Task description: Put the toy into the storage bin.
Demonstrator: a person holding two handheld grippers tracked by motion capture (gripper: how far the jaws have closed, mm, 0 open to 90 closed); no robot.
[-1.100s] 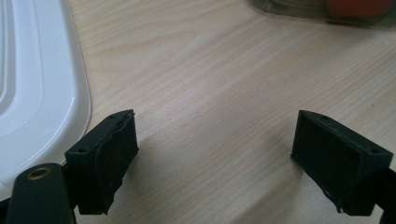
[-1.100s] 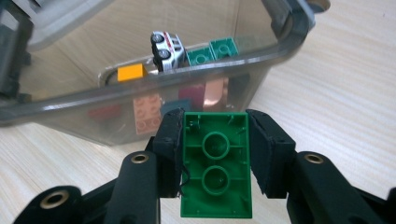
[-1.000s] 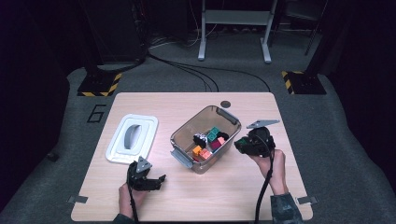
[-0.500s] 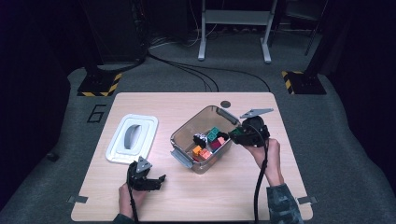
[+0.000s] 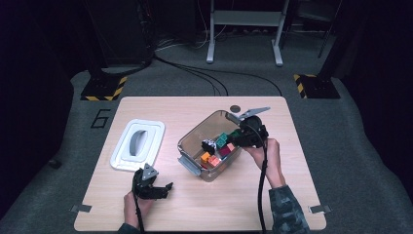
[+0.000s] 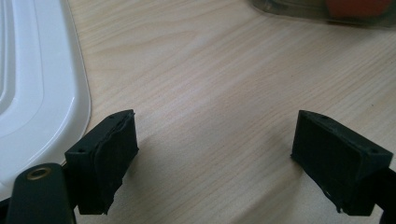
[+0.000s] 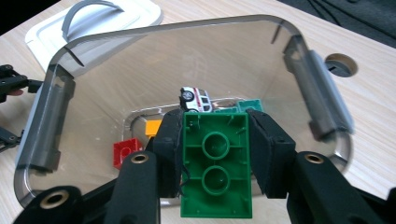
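The right gripper point(image 7: 215, 154) has travelled from the table's right side to a spot over the clear plastic box point(image 5: 191, 138) since a second ago, carrying a green building block point(image 7: 216, 164) with it. In the right gripper view the block sits pinched between the two black jaws, hollow underside toward the camera, hanging above the open mouth of the box. Below it on the box floor lie a red block point(image 7: 125, 152), an orange block point(image 7: 154, 127), a teal block point(image 7: 247, 106) and a small white toy car point(image 7: 196, 99). From the high view the right gripper point(image 5: 243, 137) hovers at the box's right rim; whether the block is being lifted out or lowered in cannot be told for certain from this one moment, though a drop into the box looks the likelier reading. To do that well, the block should be brought squarely over the bare middle of the floor, clear of the rim and the side latches, and let go low so it does not bounce off the car. The white lid point(image 5: 138, 144) lies flat to the box's left, well apart. The left gripper point(image 5: 152, 186) rests near the table's point(image 5: 292, 185) front edge, jaws spread wide over bare wood with nothing between them, the lid's corner point(image 6: 42, 88) just beside it.
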